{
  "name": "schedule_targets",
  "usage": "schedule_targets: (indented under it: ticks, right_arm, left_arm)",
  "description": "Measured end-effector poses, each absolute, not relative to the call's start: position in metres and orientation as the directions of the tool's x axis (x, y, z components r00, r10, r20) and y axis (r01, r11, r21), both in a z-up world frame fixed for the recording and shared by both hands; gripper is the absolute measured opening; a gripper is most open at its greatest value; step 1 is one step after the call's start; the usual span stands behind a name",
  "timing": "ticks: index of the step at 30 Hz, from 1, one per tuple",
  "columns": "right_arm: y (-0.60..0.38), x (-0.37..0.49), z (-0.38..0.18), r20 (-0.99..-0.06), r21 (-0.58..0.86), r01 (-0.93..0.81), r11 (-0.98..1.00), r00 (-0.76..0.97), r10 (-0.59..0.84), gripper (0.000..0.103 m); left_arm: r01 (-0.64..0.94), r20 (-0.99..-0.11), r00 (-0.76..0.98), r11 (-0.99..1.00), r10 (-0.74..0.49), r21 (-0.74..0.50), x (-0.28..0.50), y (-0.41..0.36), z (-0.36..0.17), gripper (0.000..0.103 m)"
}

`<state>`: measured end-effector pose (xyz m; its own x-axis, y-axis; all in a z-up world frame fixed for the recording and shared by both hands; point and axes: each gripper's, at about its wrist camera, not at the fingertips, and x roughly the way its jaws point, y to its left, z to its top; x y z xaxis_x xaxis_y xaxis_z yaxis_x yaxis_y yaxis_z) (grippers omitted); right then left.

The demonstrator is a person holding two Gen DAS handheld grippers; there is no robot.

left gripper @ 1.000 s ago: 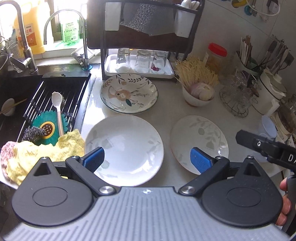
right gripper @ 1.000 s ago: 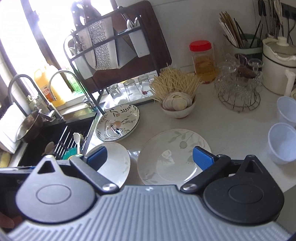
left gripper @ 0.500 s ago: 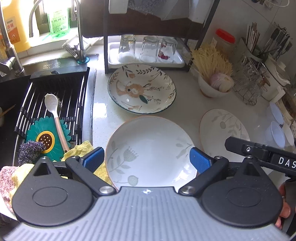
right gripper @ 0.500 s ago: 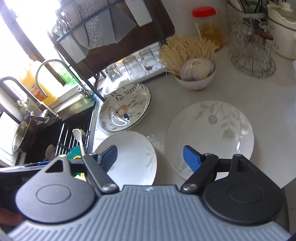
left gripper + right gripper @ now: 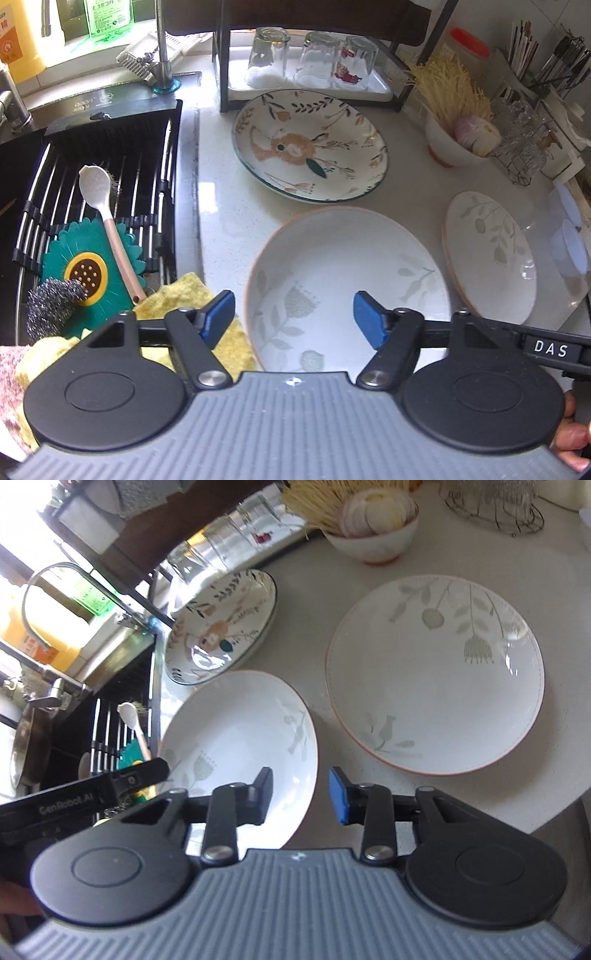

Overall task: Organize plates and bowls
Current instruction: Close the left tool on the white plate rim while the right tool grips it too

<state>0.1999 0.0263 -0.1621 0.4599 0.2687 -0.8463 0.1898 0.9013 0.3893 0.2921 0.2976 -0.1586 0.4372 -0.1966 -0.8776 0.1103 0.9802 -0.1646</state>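
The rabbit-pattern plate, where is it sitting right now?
In the left wrist view the rabbit-pattern plate lies on the counter, just in front of the tray of upturned glasses, behind the near white plate, right of the sink rack.

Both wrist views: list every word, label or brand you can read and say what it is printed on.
"DAS", with the rest cut off: white letters on the black bar of the right gripper, in the left wrist view.
"GenRobot.AI": on the black bar of the left gripper, in the right wrist view.
Green bottle label: too blurred to read.
Yellow jug label: only part shows, not readable.
Black sink edge: faint print, not readable.
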Motion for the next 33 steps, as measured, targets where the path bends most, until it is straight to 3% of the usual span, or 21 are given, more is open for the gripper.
schedule_targets:
  ticks: [3,5,12,17,22,33]
  right_arm:
    - [0.030,0.202,-0.169,-0.860,0.374,0.200,0.906,0.441,0.257,0.024]
    - [0.031,0.203,-0.173,-0.864,0.370,0.207,0.906,0.435,0.253,0.023]
    - [0.030,0.208,-0.186,-0.869,0.364,0.233,0.902,0.434,0.238,0.023]
    - [0.031,0.215,-0.186,-0.857,0.378,0.230,0.897,0.453,0.245,0.020]
    - [0.031,0.218,-0.193,-0.858,0.387,0.238,0.891,0.447,0.253,0.012]
    - [0.036,0.223,-0.198,-0.851,0.381,0.203,0.902,0.457,0.257,0.012]
  left_arm:
    - [0.111,-0.881,0.424,0.978,-0.209,-0.179,0.301,0.309,-0.169,0.069]
    - [0.094,-0.884,0.422,0.979,-0.202,-0.179,0.306,0.316,-0.176,0.060]
    - [0.115,-0.879,0.413,0.971,-0.237,-0.208,0.316,0.320,-0.193,0.043]
    - [0.115,-0.881,0.391,0.964,-0.267,-0.241,0.321,0.323,-0.205,0.023]
    - [0.114,-0.872,0.390,0.955,-0.297,-0.275,0.323,0.327,-0.208,0.016]
    - [0.124,-0.862,0.392,0.946,-0.323,-0.298,0.325,0.330,-0.208,0.013]
